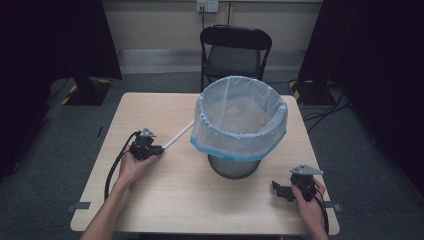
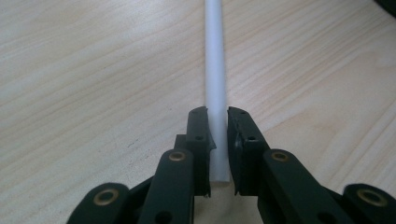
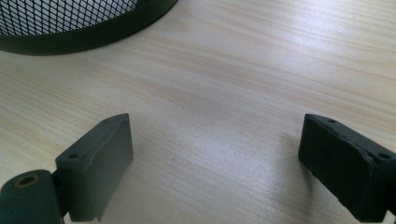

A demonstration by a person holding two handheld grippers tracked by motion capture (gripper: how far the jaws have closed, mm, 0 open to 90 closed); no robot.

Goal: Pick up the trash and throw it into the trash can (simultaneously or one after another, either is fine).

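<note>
We see our left tongs (image 1: 159,149) on the table (image 1: 150,200), pinching the near end of a white stick (image 1: 178,135); in the left gripper view the jaws sit tight on both sides of the stick (image 2: 216,70), which runs straight ahead from the tips over the wood (image 2: 93,70). From above, the stick's far end reaches the bag-lined bin (image 1: 240,120), ahead and to the right of the left tongs; whether it touches the liner we can't tell. Our right tongs (image 1: 277,190) are spread wide with bare wood (image 3: 224,116) between the jaws, holding nothing. The bin's black mesh base (image 3: 70,28) sits ahead-left of the right tongs, near but apart. A hand (image 1: 131,167) grips the left tool, and another hand (image 1: 310,202) grips the right. A chair (image 1: 235,50) stands beyond the table.
</note>
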